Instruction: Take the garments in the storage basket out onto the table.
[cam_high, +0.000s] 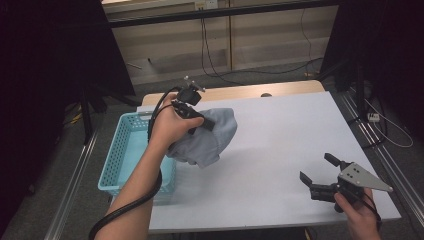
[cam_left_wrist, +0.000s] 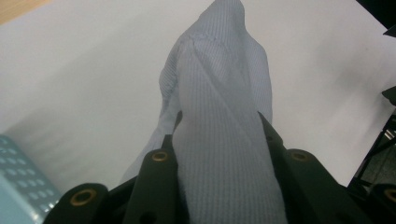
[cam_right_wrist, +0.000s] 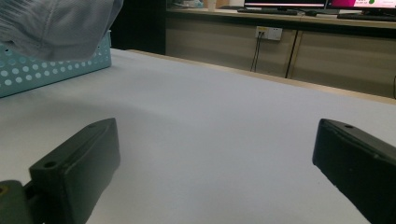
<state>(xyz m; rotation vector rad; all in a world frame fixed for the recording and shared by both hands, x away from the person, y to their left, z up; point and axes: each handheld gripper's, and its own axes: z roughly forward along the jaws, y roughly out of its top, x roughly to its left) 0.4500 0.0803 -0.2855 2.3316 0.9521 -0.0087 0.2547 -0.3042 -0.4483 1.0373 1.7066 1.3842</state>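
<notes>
White tabletop (cam_high: 280, 145) carries a turquoise basket (cam_high: 117, 165) at its left edge, beside which the left gripper (cam_high: 202, 121) clamps a bunched grey cloth (cam_high: 210, 137) aloft, while the right gripper (cam_high: 316, 175) rests wide open and empty near the front right corner.

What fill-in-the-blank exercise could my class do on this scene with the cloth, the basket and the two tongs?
1. The left tongs are shut on a grey ____.
2. The perforated basket at the table's left edge is coloured ____.
3. The right tongs, low over the white table, have their jaws ____ with nothing between them.
4. The grey cloth is held ____ the table, beside the basket.

Missing words: cloth; turquoise; open; above
</notes>
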